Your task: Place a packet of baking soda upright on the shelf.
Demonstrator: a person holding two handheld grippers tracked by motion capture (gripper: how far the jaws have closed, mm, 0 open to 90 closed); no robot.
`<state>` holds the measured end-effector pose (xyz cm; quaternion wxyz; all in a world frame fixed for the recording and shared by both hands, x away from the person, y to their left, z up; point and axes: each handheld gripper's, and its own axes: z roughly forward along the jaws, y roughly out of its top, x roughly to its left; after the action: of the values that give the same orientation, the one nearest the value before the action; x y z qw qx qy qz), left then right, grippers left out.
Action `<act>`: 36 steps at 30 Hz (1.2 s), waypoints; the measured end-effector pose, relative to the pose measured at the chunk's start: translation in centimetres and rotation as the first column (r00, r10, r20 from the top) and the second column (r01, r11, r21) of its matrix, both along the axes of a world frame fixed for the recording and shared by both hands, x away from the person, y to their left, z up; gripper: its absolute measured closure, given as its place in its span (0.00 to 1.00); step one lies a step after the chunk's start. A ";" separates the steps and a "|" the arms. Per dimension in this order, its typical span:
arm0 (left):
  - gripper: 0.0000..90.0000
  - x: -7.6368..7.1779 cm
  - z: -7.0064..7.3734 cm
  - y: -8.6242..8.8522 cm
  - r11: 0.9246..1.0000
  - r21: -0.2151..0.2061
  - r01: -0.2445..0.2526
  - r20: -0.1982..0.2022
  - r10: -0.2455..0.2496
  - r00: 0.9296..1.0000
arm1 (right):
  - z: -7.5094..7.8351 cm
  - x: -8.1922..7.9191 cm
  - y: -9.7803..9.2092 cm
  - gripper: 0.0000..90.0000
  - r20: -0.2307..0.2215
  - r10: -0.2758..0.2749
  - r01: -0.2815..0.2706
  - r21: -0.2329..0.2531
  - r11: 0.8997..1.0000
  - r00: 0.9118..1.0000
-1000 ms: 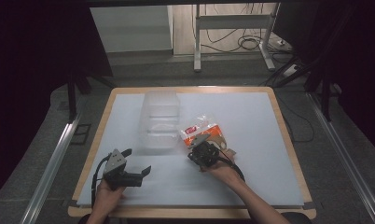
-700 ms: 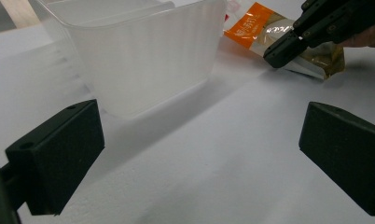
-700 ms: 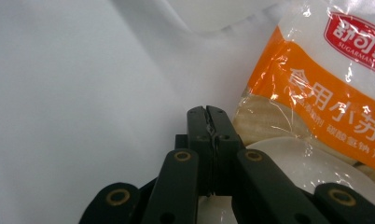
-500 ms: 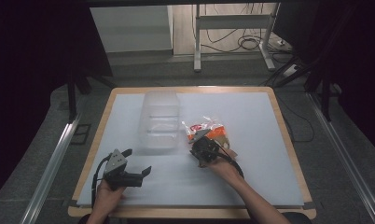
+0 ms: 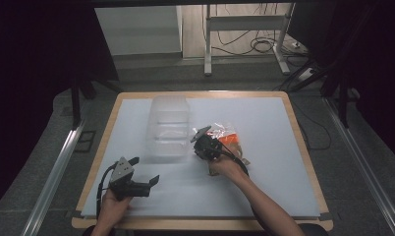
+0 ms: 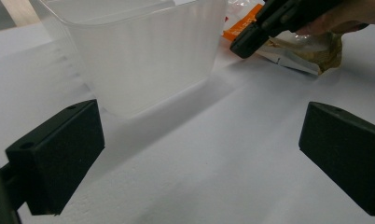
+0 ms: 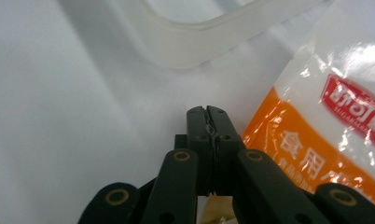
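A clear plastic container [image 5: 168, 128] [image 6: 143, 51] stands empty at the middle of the white table. Just right of it lies an orange and white snack packet [image 5: 227, 135] [image 7: 330, 135], with a clear packet of brownish contents [image 6: 311, 49] beside it. My right gripper [image 5: 201, 143] [image 7: 208, 114] is shut, its tips low over the table between the container's rim and the orange packet's edge. A thin glint sits between the tips; I cannot tell whether film is caught. My left gripper [image 5: 145, 170] [image 6: 199, 154] is open and empty near the front left, pointing at the container.
The white table top [image 5: 264, 182] has a wooden edge all round. Behind the table stand a metal frame's legs [image 5: 244, 44] and floor cables [image 5: 264, 46]. A rail [image 5: 53, 172] runs along the left side.
My right gripper has moved left and away from the person, off the packets toward the container's near right corner. The left gripper has stayed put.
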<state>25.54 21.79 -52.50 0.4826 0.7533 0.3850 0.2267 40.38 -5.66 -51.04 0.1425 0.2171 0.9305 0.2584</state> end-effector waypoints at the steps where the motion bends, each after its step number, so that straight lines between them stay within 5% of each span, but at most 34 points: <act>1: 0.00 0.0 0.0 0.0 1.000 0.000 0.002 0.000 -0.002 1.000 | 0.0 0.2 0.0 0.99 0.003 -0.005 0.005 -0.014 1.000 1.000; 12: 0.00 0.0 0.0 -0.1 1.000 0.004 0.002 -0.001 -0.002 1.000 | -0.4 1.5 -0.9 0.99 0.006 -0.054 0.054 -0.044 0.998 0.999; 32: 0.00 0.0 0.0 -0.1 1.000 0.008 0.001 -0.001 -0.001 1.000 | 0.0 3.8 -6.7 0.99 -0.006 -0.184 0.184 -0.044 0.982 0.983; 36: 0.00 0.0 0.0 -0.1 1.000 0.010 0.000 -0.001 0.000 1.000 | 0.2 4.0 -8.6 0.99 -0.016 -0.226 0.226 -0.041 0.973 0.974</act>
<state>25.54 21.64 -52.50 0.4784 0.7560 0.3840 0.2282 44.36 -14.25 -50.85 0.1655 0.3215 0.9061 0.2198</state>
